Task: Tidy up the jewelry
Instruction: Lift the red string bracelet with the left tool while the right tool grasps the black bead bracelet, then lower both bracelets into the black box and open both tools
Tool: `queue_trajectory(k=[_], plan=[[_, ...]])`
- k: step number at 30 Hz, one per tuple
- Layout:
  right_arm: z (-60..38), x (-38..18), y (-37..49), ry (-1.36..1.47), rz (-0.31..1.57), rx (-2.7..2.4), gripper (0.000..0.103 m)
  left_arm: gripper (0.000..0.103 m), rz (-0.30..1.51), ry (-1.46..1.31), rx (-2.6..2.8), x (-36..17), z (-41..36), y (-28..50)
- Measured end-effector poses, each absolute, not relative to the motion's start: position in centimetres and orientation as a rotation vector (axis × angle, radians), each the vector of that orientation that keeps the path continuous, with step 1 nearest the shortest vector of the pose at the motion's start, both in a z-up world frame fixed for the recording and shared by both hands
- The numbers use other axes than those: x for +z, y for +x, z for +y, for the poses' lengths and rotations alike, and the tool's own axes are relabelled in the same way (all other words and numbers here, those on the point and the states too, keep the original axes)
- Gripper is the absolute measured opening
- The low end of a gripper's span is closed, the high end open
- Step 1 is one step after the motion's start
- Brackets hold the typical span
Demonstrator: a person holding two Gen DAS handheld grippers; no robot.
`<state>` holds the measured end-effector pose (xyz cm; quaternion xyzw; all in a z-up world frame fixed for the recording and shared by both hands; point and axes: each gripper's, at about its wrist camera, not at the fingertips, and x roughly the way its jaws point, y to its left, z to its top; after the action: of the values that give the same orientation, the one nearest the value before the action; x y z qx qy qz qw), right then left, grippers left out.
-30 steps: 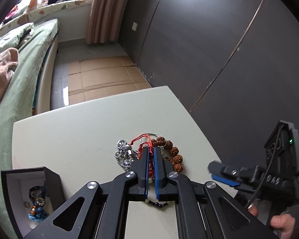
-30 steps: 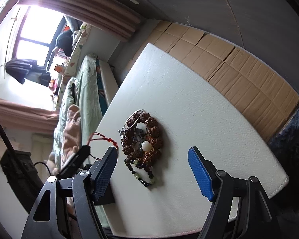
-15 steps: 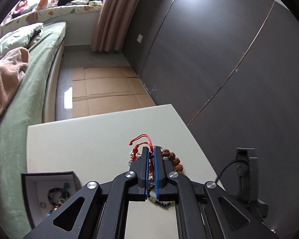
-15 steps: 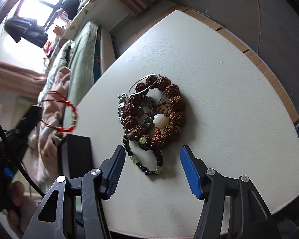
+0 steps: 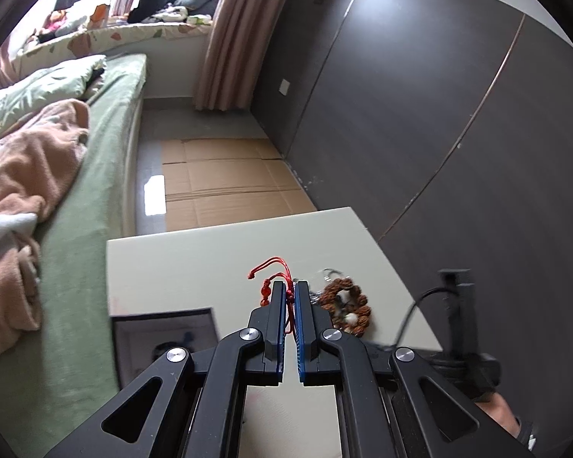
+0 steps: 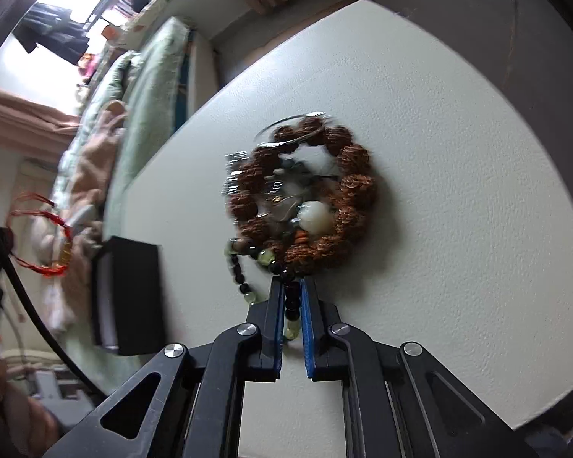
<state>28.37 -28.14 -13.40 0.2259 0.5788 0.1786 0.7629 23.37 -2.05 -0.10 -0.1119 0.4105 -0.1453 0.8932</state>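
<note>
Pale cream table (image 6: pixel 458 152) with a finely textured top. Lying on it: brown knobbly-bead bracelet (image 6: pixel 347 175) heaped with silver pieces; black-and-pale-green bead strand (image 6: pixel 244 278) touching that heap; open black jewellery box (image 6: pixel 133 294) near the table's edge.

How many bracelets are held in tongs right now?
2: the red cord in the left tongs above the table, the black-green beads in the right tongs.

Both wrist views face forward — sharing the table (image 5: pixel 195 263).
</note>
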Motion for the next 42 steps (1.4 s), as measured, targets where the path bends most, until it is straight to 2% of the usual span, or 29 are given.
queue_trajectory(k=[5,13,18,22,23,24,25,26,27,42], plan=[[-27.3,-10.7,27.4,0.472,1.155,0.455,0.010,0.004,0.860,-0.238,-0.252,-0.3,0.0,22.4],[-25.1,-8.6,26.9,0.472,1.095,0.530,0.010,0.004,0.884,-0.244,-0.185,-0.6,2.1,21.7],[-24.2,-8.3,26.8,0.473,1.095,0.550,0.010,0.005,1.018,-0.294,-0.163,-2.8,3.4,22.7],[-23.5,-8.0,26.6,0.471,1.088,0.571,0.010,0.008,1.050,-0.342,-0.146,-3.7,4.4,22.7],[-23.3,-8.0,26.6,0.473,1.084,0.577,0.010,0.019,1.047,-0.343,-0.149,-3.5,4.4,22.6],[-23.1,-7.9,26.6,0.476,1.081,0.583,0.010,0.042,1.037,-0.344,-0.152,-3.3,4.5,22.5],[-23.0,-7.8,26.6,0.482,1.077,0.594,0.010,0.055,1.017,-0.346,-0.152,-3.0,4.6,22.3],[-22.8,-7.6,26.5,0.491,1.068,0.612,0.010,0.075,1.001,-0.347,-0.149,-2.7,4.7,22.2],[-22.6,-7.4,26.4,0.495,1.061,0.623,0.010,0.082,0.974,-0.346,-0.144,-2.2,4.8,21.9],[-16.4,-4.5,25.4,0.506,0.923,0.887,0.010,0.083,0.967,-0.437,-0.045,-2.7,9.3,20.0]])
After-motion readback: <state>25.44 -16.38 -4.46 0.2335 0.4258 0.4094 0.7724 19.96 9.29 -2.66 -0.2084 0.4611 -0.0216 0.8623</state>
